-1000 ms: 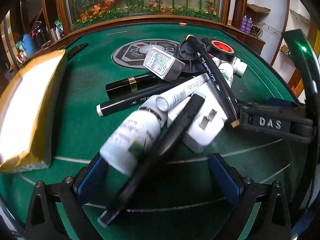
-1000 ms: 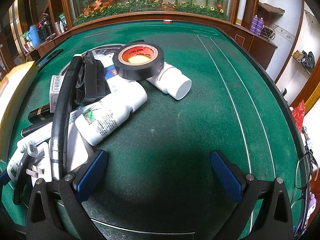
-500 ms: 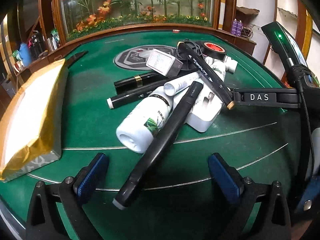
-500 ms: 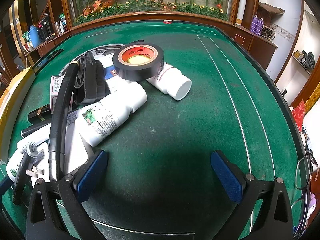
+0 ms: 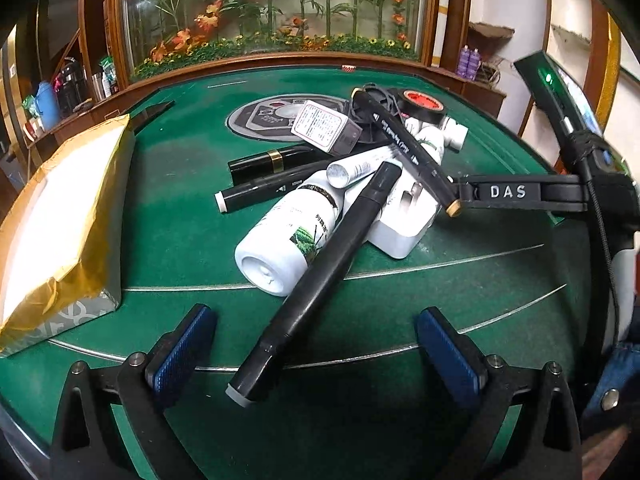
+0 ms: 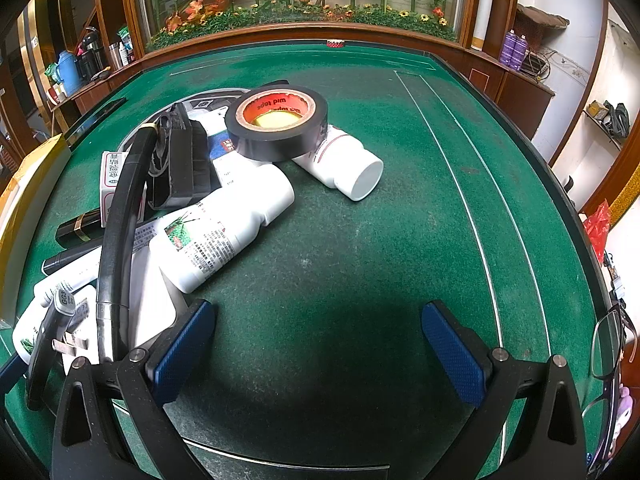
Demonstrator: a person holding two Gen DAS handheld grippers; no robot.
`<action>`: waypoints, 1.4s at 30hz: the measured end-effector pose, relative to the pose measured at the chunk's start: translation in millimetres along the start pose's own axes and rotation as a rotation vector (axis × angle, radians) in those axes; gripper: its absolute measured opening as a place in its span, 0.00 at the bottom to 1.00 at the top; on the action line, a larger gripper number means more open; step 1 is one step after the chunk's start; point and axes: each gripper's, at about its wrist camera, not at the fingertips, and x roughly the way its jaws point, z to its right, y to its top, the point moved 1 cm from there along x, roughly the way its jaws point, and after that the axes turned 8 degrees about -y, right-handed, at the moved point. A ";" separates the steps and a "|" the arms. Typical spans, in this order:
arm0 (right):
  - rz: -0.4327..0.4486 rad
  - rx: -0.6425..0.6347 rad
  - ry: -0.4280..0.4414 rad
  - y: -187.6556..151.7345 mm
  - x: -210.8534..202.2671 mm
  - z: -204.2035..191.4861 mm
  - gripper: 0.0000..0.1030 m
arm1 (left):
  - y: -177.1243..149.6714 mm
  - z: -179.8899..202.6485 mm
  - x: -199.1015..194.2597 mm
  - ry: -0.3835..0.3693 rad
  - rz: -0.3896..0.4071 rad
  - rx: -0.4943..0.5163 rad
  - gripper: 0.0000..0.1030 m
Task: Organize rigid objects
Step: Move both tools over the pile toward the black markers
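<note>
A pile of rigid objects lies on the green felt table (image 5: 180, 240). In the left wrist view a long black marker (image 5: 320, 280) leans over a white bottle (image 5: 288, 240) and a white charger plug (image 5: 404, 224). Behind them lie more black markers, a black lipstick tube (image 5: 272, 162) and a small white box (image 5: 324, 126). My left gripper (image 5: 316, 348) is open and empty, straddling the near end of the long marker. My right gripper (image 6: 316, 344) is open and empty over bare felt, right of a white bottle (image 6: 224, 232). A black tape roll (image 6: 276, 124) rests on another white bottle (image 6: 344, 164).
A gold-wrapped box (image 5: 60, 220) lies at the left of the table. The right gripper's arm marked DAS (image 5: 520, 194) reaches in from the right in the left wrist view. Glasses (image 6: 612, 344) lie at the table's right edge. A wooden rail rims the far side.
My left gripper has pulled back and risen from the pile, so the long marker and bottle look farther off. The right gripper has barely moved.
</note>
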 end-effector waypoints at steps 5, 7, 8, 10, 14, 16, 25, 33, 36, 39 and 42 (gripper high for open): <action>0.000 0.000 0.000 -0.1 0.1 -0.2 1.00 | -2.8 2.4 -1.2 -0.016 -0.023 0.047 1.00; 0.000 0.000 0.000 -0.1 0.1 -0.1 1.00 | -2.7 -0.5 -3.8 -0.048 -0.040 0.062 1.00; 0.000 0.001 0.000 -0.2 0.2 -0.3 1.00 | -2.6 -3.1 -5.8 -0.066 -0.040 0.051 1.00; 0.000 0.001 0.000 -0.1 0.1 -0.2 1.00 | -3.2 -10.2 -11.3 -0.111 -0.027 0.005 1.00; 0.000 0.001 0.000 0.0 0.1 -0.2 1.00 | -8.3 -32.4 -25.6 -0.248 0.061 -0.154 1.00; 0.000 0.002 0.001 0.0 0.2 -0.1 1.00 | -10.3 -42.0 -30.1 -0.314 0.085 -0.214 1.00; 0.000 0.001 0.000 0.1 0.0 -0.3 1.00 | -10.8 -40.8 -34.3 -0.365 0.040 -0.221 1.00; 0.000 0.001 -0.001 -0.1 -0.2 -0.1 1.00 | -18.7 -50.1 -44.5 -0.432 0.094 -0.301 0.99; 0.000 0.001 0.000 0.0 -0.2 0.0 1.00 | -18.4 -41.1 -54.1 -0.393 0.111 -0.230 0.99; 0.000 0.002 0.000 0.0 -0.2 0.0 1.00 | -17.6 -35.9 -65.4 -0.349 0.137 -0.168 0.99; 0.002 -0.015 0.007 -0.6 -0.6 -0.4 1.00 | -14.9 -29.4 -75.0 -0.271 0.163 -0.082 0.99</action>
